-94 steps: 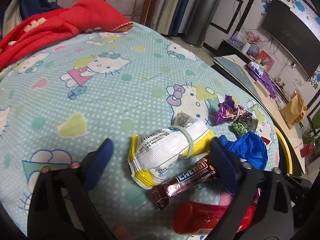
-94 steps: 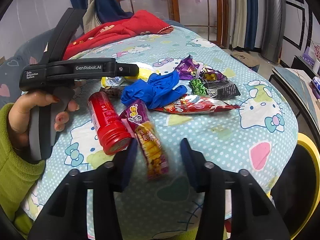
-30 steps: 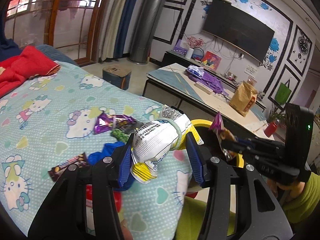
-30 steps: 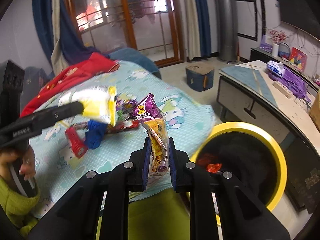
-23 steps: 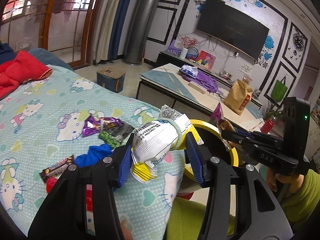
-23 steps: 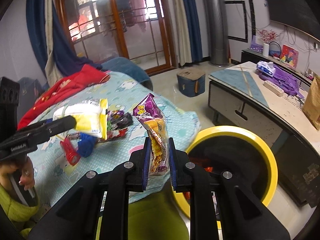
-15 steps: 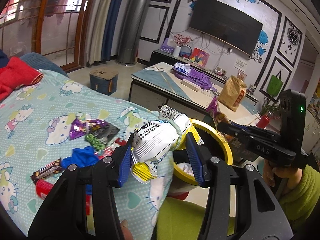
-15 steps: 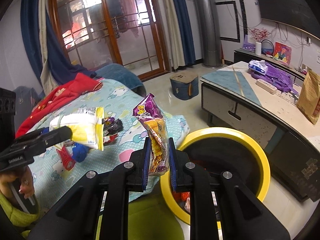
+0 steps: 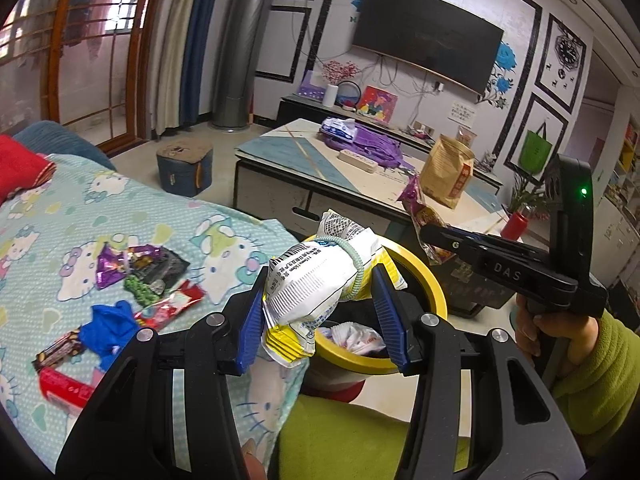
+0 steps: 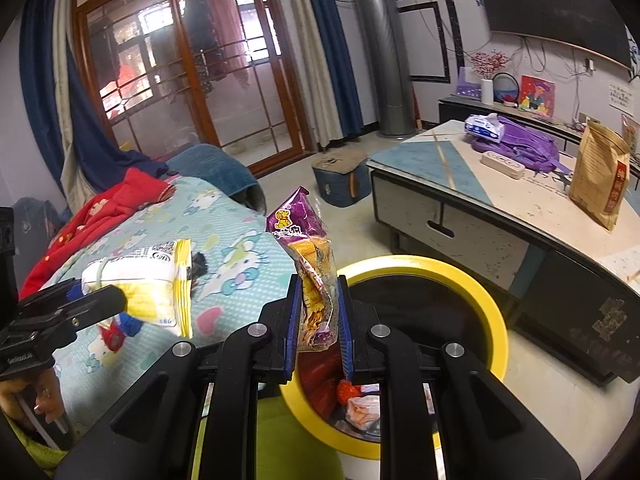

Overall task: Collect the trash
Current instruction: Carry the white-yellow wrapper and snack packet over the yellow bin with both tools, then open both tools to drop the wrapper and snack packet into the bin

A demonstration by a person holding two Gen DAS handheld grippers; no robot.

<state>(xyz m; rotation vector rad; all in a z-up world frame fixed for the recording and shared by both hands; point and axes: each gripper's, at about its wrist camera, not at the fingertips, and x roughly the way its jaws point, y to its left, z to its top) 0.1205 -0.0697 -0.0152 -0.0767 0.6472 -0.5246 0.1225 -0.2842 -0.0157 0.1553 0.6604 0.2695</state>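
Observation:
My left gripper (image 9: 320,312) is shut on a white and yellow snack bag (image 9: 316,280) with a green band round it, held just left of the yellow-rimmed trash bin (image 9: 436,292). My right gripper (image 10: 318,328) is shut on a purple and orange snack packet (image 10: 310,268), held upright over the near left rim of the bin (image 10: 492,312). The bin holds crumpled paper and wrappers. The right gripper also shows in the left wrist view (image 9: 436,236), beyond the bin. The left gripper and its bag (image 10: 140,276) show at the left of the right wrist view.
On the Hello Kitty bedspread (image 9: 48,248) lie a purple wrapper (image 9: 112,266), a blue glove (image 9: 108,326), a red wrapper (image 9: 170,306), a chocolate bar (image 9: 56,350) and a red can (image 9: 66,386). A low table (image 10: 500,200) stands behind the bin.
Both grippers have swung from the bedspread toward the bin, each carrying its packet. The bin has come closer and more centred in both views.

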